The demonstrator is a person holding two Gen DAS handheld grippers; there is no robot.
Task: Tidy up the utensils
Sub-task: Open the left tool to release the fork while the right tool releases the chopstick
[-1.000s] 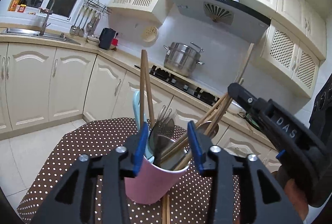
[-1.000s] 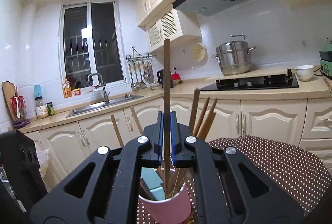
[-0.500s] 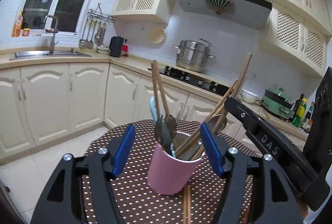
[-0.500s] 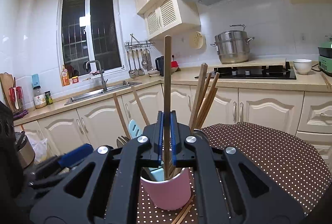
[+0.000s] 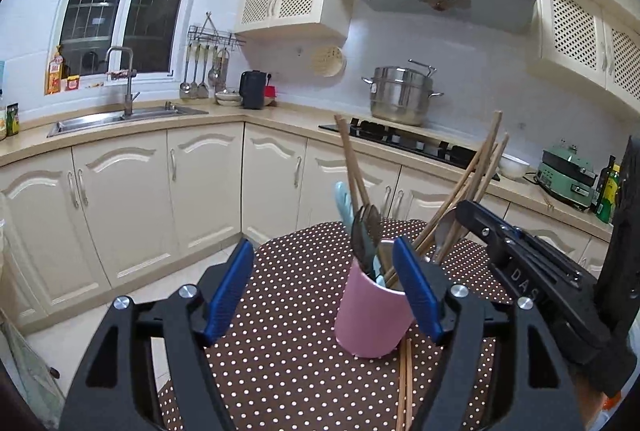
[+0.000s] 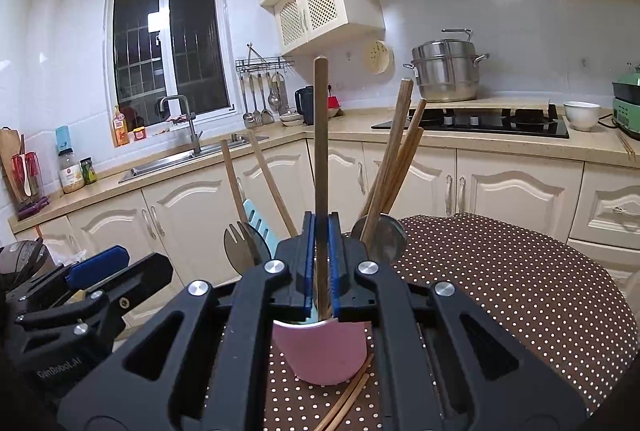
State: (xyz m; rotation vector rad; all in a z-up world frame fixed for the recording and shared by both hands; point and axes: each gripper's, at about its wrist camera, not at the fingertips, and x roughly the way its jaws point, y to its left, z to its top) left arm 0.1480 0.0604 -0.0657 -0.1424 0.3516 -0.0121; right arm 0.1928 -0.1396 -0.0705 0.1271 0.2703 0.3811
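A pink cup (image 5: 370,315) stands on the brown dotted table (image 5: 288,311). It holds several wooden chopsticks (image 5: 468,187), dark plastic cutlery (image 5: 366,231), a pale blue utensil and a metal spoon. My left gripper (image 5: 324,295) is a little short of the cup; its jaws are opening and the blue pads (image 5: 230,291) touch nothing. My right gripper (image 6: 320,263) is shut on one upright wooden chopstick (image 6: 321,151), whose lower end dips into the pink cup (image 6: 324,351). From the left wrist view the right gripper (image 5: 466,213) reaches in from the right, over the cup's rim.
Two loose chopsticks (image 5: 404,383) lie on the cloth just in front of the cup, also in the right wrist view as loose chopsticks (image 6: 348,399). Cream cabinets, a sink (image 5: 100,119), a hob with a steel pot (image 5: 400,95) and a green appliance (image 5: 566,171) line the walls beyond.
My left gripper has spread its jaws wide, let go of the cup's contents, drawn back and up from the cup and rolled level. The right gripper still holds its chopstick over the cup.
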